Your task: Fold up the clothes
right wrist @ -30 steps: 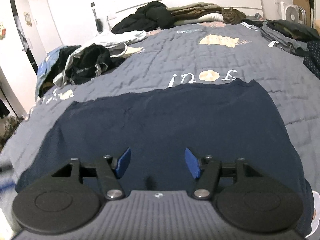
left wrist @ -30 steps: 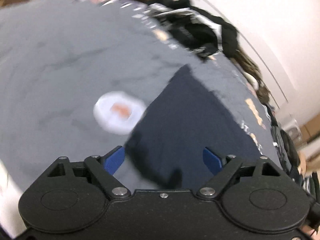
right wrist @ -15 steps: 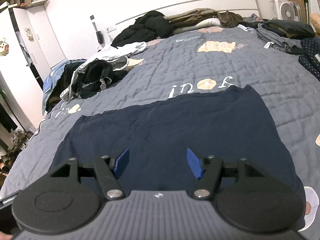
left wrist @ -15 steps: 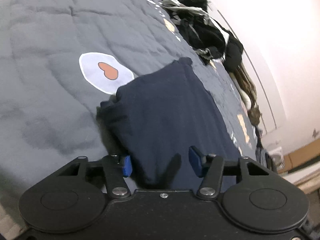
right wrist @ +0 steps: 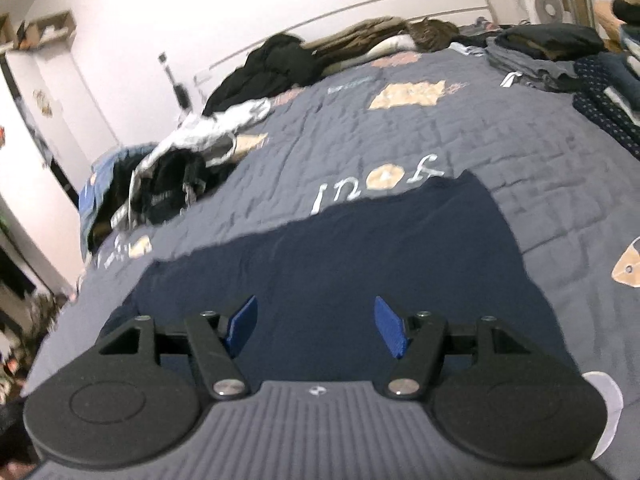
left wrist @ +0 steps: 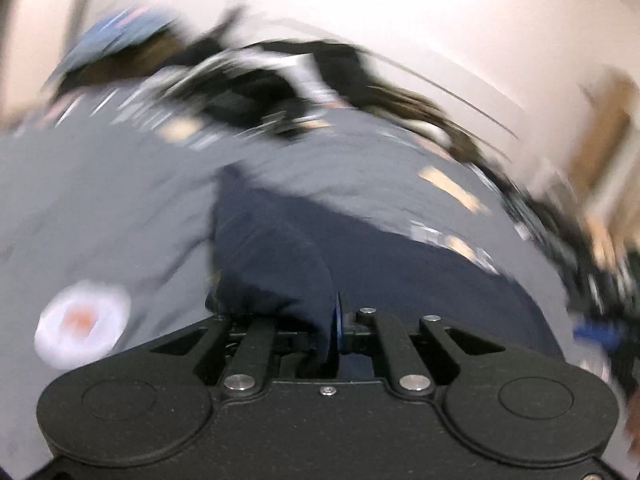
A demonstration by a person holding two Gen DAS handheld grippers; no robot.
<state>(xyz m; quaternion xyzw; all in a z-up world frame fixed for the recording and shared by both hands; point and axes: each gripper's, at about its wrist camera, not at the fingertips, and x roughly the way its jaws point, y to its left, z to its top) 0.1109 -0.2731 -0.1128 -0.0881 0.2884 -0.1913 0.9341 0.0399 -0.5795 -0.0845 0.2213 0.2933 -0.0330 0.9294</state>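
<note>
Left claw (left wrist: 334,334): blue pads drawn together on a bunched corner of the navy garment (left wrist: 400,280); cloth humps up over the pinch and trails away across the bed. View heavily motion-blurred, so finer detail is lost.

Right claw (right wrist: 316,326): pads spread wide, nothing between them, poised above the near edge of the navy garment (right wrist: 340,264). Contact with the cloth cannot be told.

Garment: spread mostly flat on the grey quilted bedspread (right wrist: 460,128), far edge running just below the stitched lettering (right wrist: 376,188); left end pulled up into the left claw. Whether a fold is already laid in it cannot be told.

Handling, as judged: thin, light, limp knit; no stiffness, sags and drapes from any single hold and wrinkles readily. Some drag on the quilt seems likely. Best taken at corners or along a hem, pinching all layers, one claw at each end so the edge stays taut.

Surroundings: heap of dark and white clothes (right wrist: 180,172) at the left of the bed, more piled at the headboard (right wrist: 360,40), stacked clothes (right wrist: 552,52) at the right.
</note>
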